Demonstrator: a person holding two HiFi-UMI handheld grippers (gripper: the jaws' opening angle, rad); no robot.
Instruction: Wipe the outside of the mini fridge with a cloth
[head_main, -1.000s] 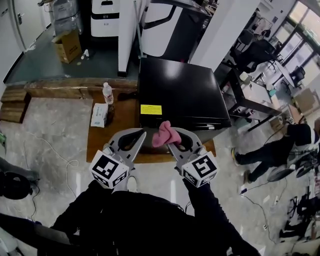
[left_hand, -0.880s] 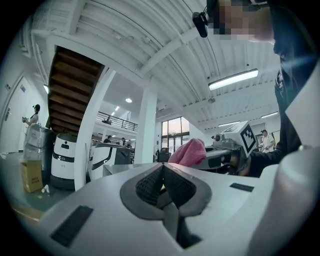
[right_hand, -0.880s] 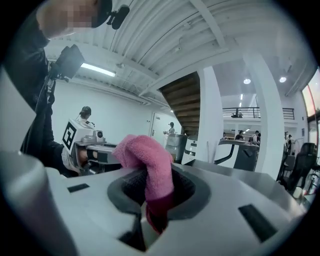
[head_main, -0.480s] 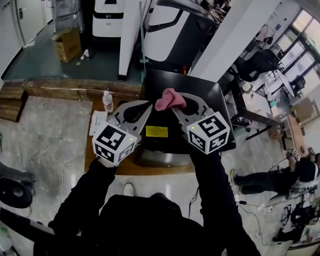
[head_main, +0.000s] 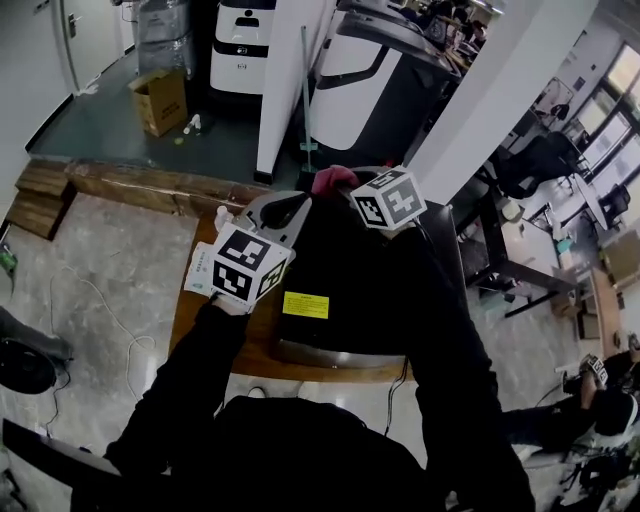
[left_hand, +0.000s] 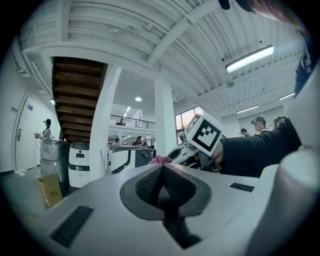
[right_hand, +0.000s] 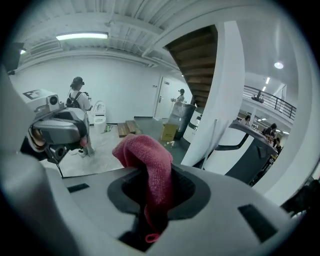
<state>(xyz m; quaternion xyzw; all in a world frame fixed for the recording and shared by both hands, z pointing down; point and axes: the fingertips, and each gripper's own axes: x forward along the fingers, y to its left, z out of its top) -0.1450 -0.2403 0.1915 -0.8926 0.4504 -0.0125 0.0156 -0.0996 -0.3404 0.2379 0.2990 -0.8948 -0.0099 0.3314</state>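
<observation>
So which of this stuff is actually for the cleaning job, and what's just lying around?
For the job:
pink cloth, clamped in the right gripper
black mini fridge

Just lying about:
water bottle
white packet
cardboard box

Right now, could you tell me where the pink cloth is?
The pink cloth is clamped in the right gripper, seen in the head view at the far edge of the black mini fridge, just right of the left gripper.
</observation>
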